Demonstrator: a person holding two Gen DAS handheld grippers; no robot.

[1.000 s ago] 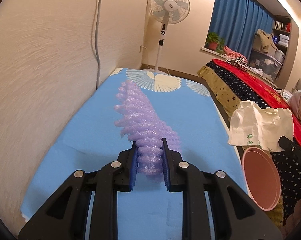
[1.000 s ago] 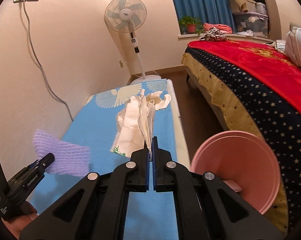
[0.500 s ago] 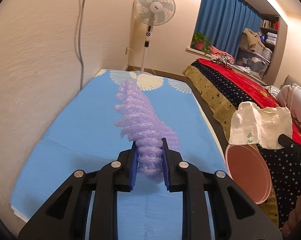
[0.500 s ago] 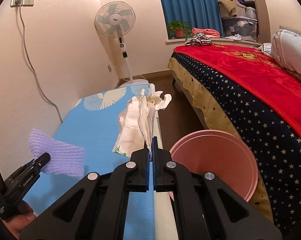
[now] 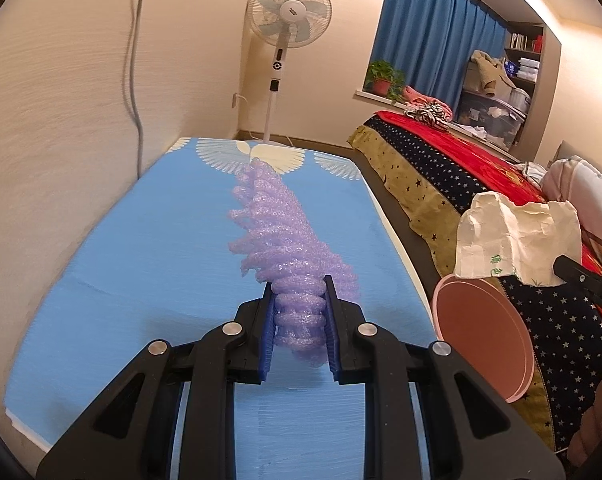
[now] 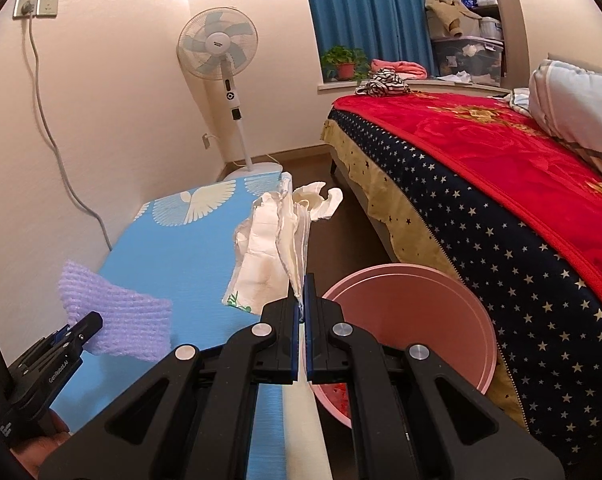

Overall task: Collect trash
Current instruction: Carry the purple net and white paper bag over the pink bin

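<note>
Half the pink bin [image 6: 413, 316] behind black fingers [image 6: 289, 312].

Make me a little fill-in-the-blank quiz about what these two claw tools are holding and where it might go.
1. The left gripper is clamped on a piece of ____ foam netting.
2. The right gripper pinches crumpled white ____.
3. The pink ____ stands between the blue table and the bed.

Missing words: purple; paper; bucket

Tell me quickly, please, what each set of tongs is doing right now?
Left tongs: closed on the purple foam netting.
Right tongs: closed on the crumpled white paper.
</note>
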